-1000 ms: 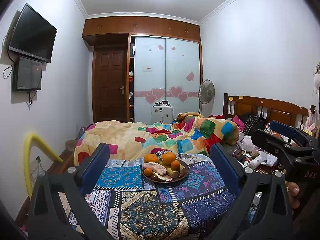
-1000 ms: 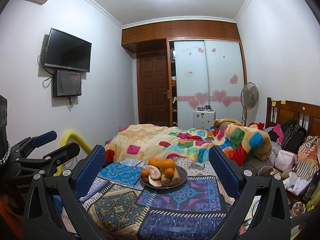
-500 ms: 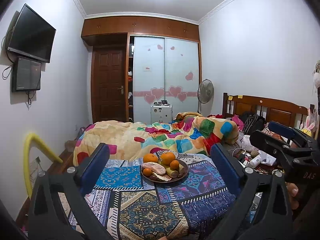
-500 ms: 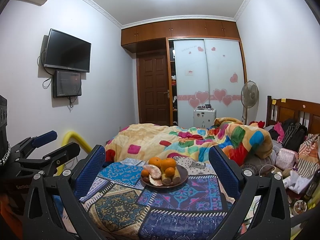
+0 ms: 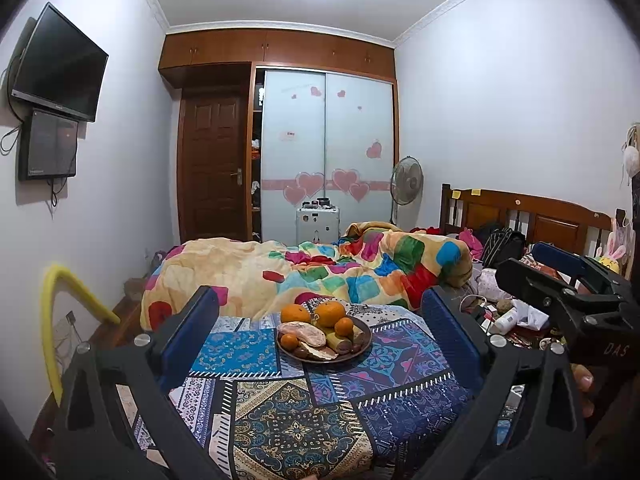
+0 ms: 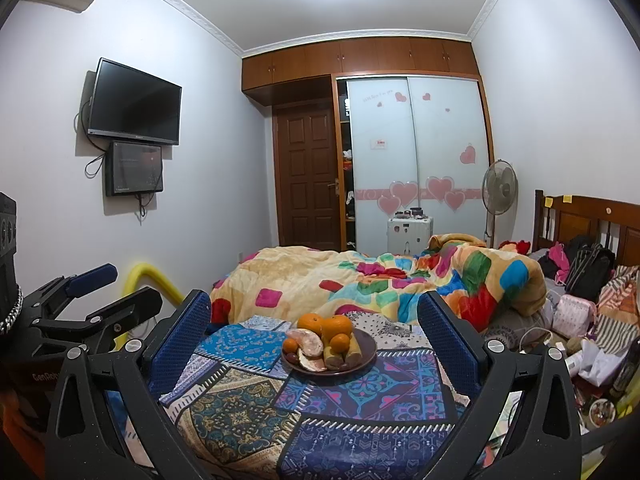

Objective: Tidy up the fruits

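Brown plate (image 5: 362,350) of fruit (image 5: 328,314) resting on a table covered with a patchwork cloth (image 5: 280,412), just in front of the bed's colourful quilt (image 5: 320,268). Oranges at the plate's far side, a pale peeled piece and bananas nearer. Left tool (image 5: 320,328) held level with fingers spread wide apart, empty, the plate framed between them but well beyond the tips. Right tool (image 6: 314,326) likewise wide open and empty, plate (image 6: 366,356) centred between its blue pads, farther ahead, untouched. Right tool also visible right of the plate in the left view.
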Demonstrator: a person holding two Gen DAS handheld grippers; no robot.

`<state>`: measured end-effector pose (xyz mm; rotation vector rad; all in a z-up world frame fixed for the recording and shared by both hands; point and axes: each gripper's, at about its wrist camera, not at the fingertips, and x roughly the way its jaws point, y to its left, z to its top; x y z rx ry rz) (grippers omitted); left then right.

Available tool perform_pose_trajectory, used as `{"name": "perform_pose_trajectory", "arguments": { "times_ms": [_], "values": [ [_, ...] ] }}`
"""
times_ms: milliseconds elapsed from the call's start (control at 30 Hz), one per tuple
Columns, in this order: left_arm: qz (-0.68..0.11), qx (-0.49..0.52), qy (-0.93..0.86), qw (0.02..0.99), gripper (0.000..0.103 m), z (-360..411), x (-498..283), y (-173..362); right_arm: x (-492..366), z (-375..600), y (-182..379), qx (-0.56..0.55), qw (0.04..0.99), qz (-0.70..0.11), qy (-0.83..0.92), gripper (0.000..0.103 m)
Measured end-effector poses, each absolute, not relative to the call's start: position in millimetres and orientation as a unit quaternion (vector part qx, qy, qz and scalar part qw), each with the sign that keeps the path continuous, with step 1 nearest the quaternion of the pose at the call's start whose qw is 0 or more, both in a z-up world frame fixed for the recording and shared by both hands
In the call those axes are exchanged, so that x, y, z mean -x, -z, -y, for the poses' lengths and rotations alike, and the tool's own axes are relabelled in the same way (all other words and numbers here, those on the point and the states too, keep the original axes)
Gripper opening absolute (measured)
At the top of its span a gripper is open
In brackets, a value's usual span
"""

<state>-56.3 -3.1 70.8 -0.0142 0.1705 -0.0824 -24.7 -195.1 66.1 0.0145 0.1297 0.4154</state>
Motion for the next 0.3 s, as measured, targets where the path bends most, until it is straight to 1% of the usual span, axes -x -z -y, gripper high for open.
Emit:
{"name": "perform_pose_trajectory", "arguments": {
  "times_ms": [300],
  "values": [
    [-0.088, 0.009, 0.042, 0.995, 0.102, 1.1, 54.4, -68.6, 21.6, 194.9, -61.5, -0.007, 0.976, -0.071, -0.206, 0.103]
  ]
}}
